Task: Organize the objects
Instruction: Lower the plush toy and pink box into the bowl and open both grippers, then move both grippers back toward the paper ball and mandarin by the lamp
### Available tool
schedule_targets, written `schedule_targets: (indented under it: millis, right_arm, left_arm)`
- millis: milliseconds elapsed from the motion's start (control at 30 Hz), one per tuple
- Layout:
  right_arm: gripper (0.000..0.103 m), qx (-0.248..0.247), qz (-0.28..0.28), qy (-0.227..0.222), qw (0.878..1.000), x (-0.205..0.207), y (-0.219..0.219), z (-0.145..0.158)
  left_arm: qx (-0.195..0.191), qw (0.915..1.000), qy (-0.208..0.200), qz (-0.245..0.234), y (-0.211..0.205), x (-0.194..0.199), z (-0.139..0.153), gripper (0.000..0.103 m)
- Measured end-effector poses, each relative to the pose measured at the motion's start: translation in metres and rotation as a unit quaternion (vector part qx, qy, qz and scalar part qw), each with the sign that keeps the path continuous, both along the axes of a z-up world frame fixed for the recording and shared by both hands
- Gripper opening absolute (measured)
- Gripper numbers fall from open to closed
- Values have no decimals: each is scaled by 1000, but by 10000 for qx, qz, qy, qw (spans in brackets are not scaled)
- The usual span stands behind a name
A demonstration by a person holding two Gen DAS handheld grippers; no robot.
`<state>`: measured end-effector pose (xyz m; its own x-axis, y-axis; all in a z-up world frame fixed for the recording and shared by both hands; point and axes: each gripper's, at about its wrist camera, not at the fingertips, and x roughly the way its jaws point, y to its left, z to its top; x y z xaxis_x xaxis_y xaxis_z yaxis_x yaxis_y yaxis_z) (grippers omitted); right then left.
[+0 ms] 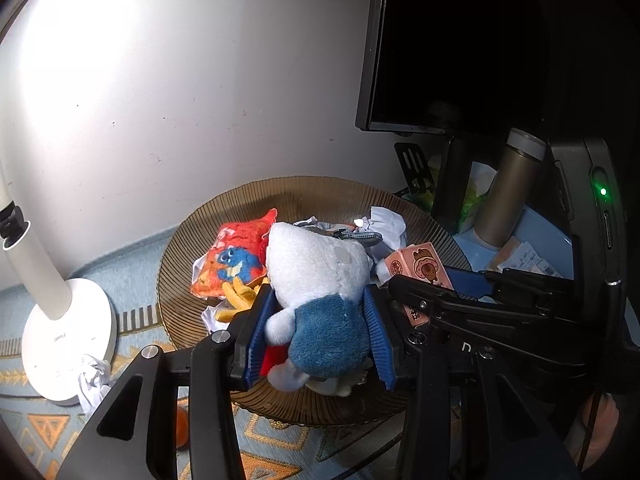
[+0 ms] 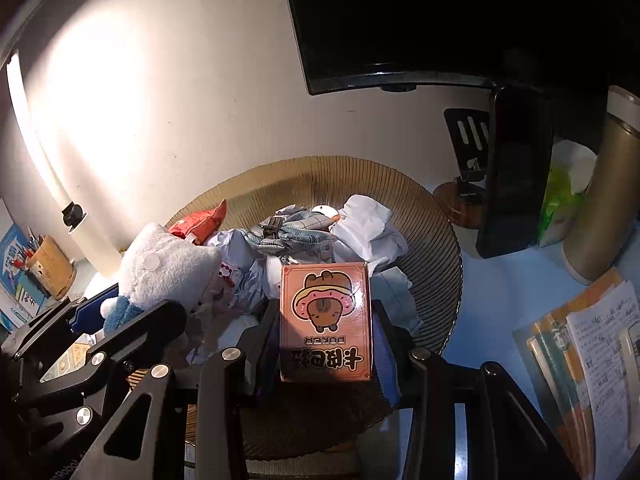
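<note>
A white and blue plush toy is clamped between the blue pads of my left gripper, over the ribbed amber glass plate. It also shows in the right wrist view. My right gripper is shut on a pink poker card box, held over the same plate. The box also shows in the left wrist view. On the plate lie a red snack bag, crumpled white paper and a grey-blue fabric pouch.
A white desk lamp stands at the left on a patterned cloth. A metal flask, a phone stand, a dark monitor, green packets and papers crowd the right. A pen cup sits far left.
</note>
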<state>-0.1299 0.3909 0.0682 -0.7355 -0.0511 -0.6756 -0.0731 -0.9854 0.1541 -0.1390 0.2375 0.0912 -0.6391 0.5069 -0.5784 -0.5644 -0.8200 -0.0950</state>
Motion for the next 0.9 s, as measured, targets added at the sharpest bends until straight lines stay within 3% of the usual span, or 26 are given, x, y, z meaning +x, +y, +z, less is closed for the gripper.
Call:
schedule_targets:
  millis: [300, 400, 500, 533, 733, 900]
  right_arm:
    - [42, 126, -5, -56, 9999, 0, -4, -3]
    - [49, 136, -14, -34, 9999, 1, -4, -3]
    - [55, 258, -92, 47, 9996, 4, -3, 1]
    - [55, 263, -90, 69, 9996, 6, -3, 3]
    - [56, 295, -99, 142, 9994, 12, -2, 12]
    - [56, 289, -121, 411, 9987, 35, -7, 38]
  left_arm:
    - [-36, 9999, -63, 99, 0, -2, -4, 51]
    - [11, 9998, -116, 167, -4, -2, -5, 59]
    - [92, 9995, -151, 244, -9, -2, -4, 78]
    - [128, 9995, -138, 252, -11, -1, -4, 80]
    - [99, 9996, -58, 256, -16, 10, 5, 80]
    - [364, 9984, 102, 413, -56, 37, 29, 83]
